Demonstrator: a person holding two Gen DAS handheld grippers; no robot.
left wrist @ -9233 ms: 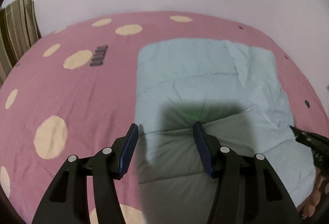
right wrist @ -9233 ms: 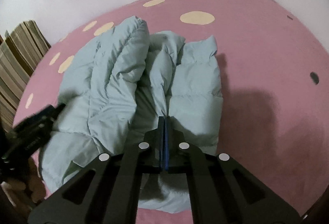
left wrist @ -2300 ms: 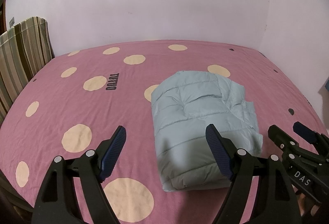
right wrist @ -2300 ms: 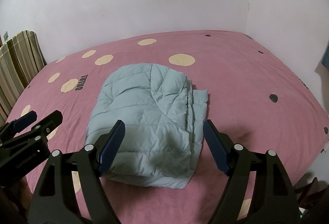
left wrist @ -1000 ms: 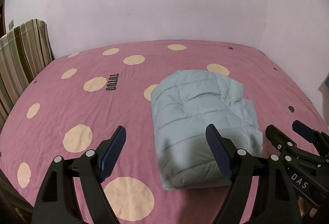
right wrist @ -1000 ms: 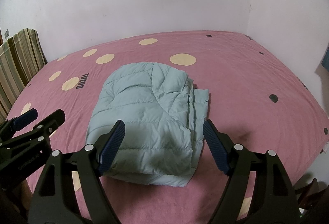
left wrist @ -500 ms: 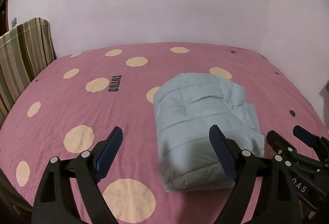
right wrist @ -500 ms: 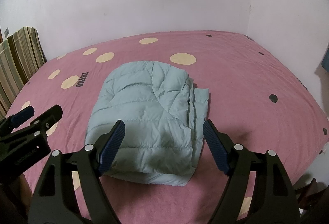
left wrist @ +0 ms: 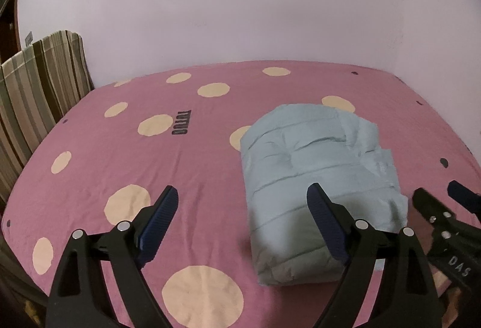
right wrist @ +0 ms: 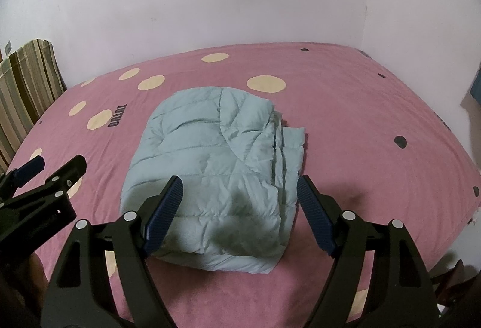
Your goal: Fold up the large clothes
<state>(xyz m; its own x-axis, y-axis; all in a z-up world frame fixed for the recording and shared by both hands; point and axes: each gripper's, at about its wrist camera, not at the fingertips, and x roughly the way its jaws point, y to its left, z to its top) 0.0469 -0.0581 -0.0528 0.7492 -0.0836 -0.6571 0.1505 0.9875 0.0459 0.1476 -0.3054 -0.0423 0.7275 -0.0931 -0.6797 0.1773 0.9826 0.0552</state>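
And here's the pale blue quilted puffer jacket, folded into a thick rectangular bundle and lying on the pink bed sheet with its cream polka dots. In the right wrist view the bundle fills the centre of the frame, folded layers stacked along its right edge. The right tool hangs above the bundle's near end at the bottom of the frame, blue-padded fingers spread wide, nothing pinched between them and no contact with the fabric. Over in the left wrist view, the jacket sits right of centre, and the left tool is spread wide and empty, its right finger in front of the bundle's lower part, its left finger over bare sheet. The other tool pokes in at the lower right edge of that frame. A striped cushion stands at the far left against the plain white wall. Dark lettering is printed on the sheet, left of the jacket.
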